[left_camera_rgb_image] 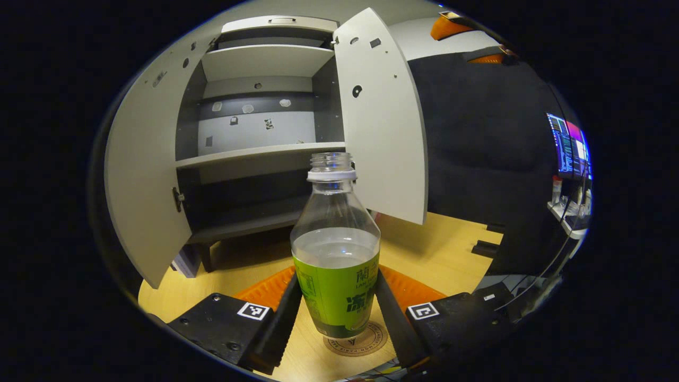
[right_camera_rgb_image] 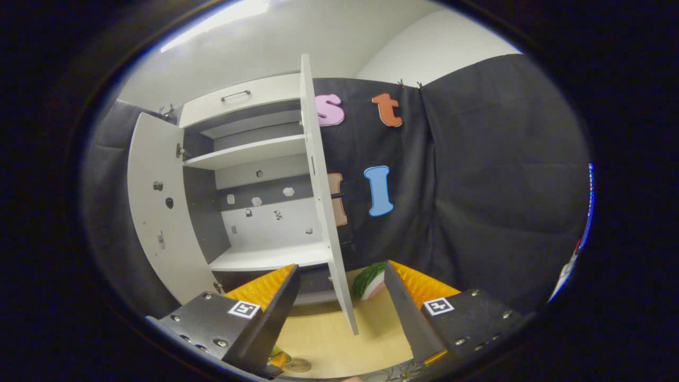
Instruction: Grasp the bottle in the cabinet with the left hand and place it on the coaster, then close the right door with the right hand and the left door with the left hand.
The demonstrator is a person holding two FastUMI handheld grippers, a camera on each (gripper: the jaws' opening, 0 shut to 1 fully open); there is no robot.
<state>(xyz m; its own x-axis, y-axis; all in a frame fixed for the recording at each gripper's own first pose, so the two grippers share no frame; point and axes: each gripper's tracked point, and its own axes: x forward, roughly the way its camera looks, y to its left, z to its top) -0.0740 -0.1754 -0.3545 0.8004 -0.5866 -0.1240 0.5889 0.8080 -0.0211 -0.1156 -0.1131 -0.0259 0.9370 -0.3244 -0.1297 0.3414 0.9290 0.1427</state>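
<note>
While my left jaws stand spread on either side of the bottle, I cannot tell whether either one touches its green label. It stands upright on the round coaster, on the wooden desk. I judge it light to middling: thin clear plastic, part full, with no cap, so it would dent under a hard squeeze and spill if tipped. The labelled lower body, the widest part, is the place to hold it.

My right jaws are also spread and hold nothing; the right door stands edge-on between them, farther off.

Outward, both cabinet doors hang wide. The right door's lower corner stands behind the bottle's shoulder, so closing calls for care. The left door has open desk beside it.
</note>
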